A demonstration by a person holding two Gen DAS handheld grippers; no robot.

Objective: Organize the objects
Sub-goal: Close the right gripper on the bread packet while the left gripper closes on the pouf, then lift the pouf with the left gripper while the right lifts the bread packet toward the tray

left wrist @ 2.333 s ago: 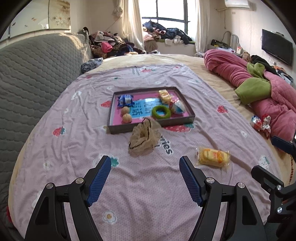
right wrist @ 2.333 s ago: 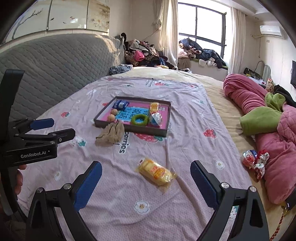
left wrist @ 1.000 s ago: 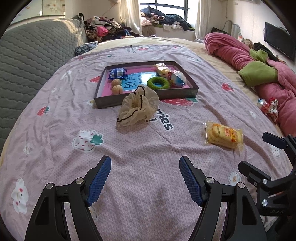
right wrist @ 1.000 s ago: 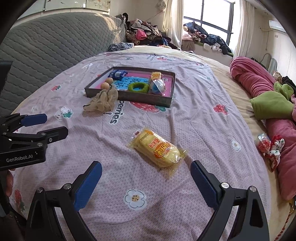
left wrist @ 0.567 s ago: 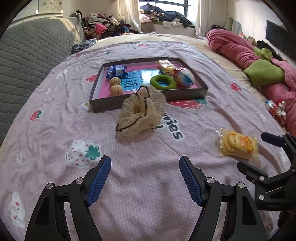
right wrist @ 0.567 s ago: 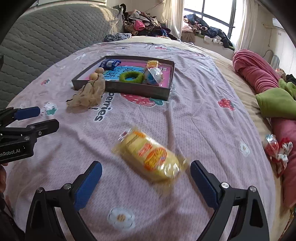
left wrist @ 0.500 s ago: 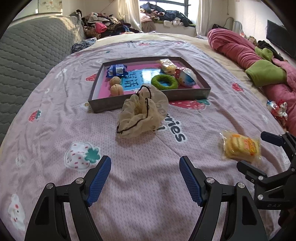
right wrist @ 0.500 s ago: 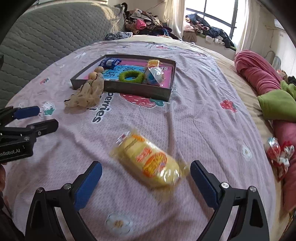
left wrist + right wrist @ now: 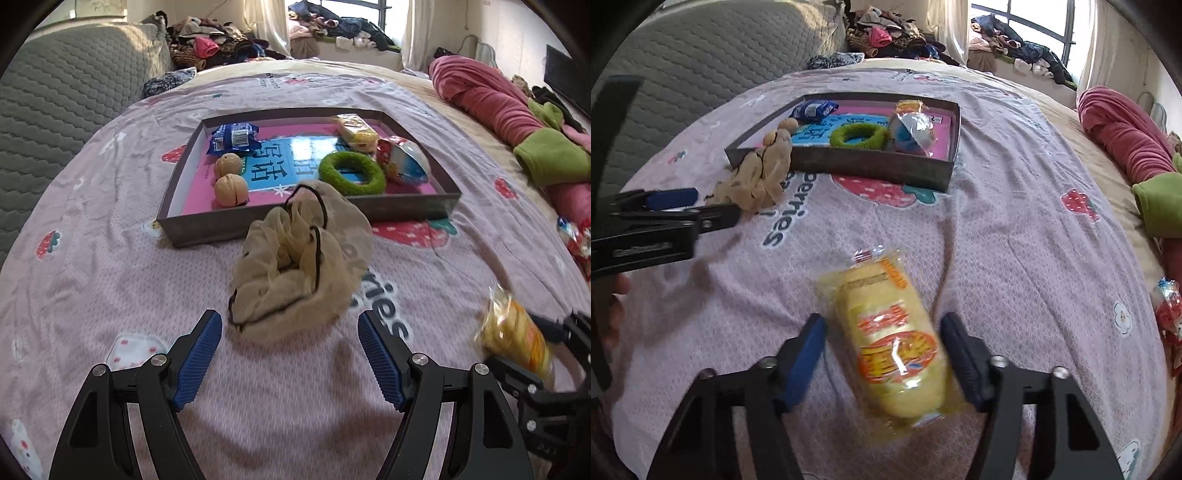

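The right hand-held gripper (image 9: 882, 347) is closing around the light, squashy, crinkly-wrapped yellow snack pack (image 9: 890, 339) at the bed's (image 9: 1015, 240) six o'clock, best pinched gently across its middle.

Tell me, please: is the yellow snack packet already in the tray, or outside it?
Outside. The yellow snack packet lies on the bedsheet, between the closing right tongs, well short of the tray.

Both wrist views downward — shared tray (image 9: 306, 225)
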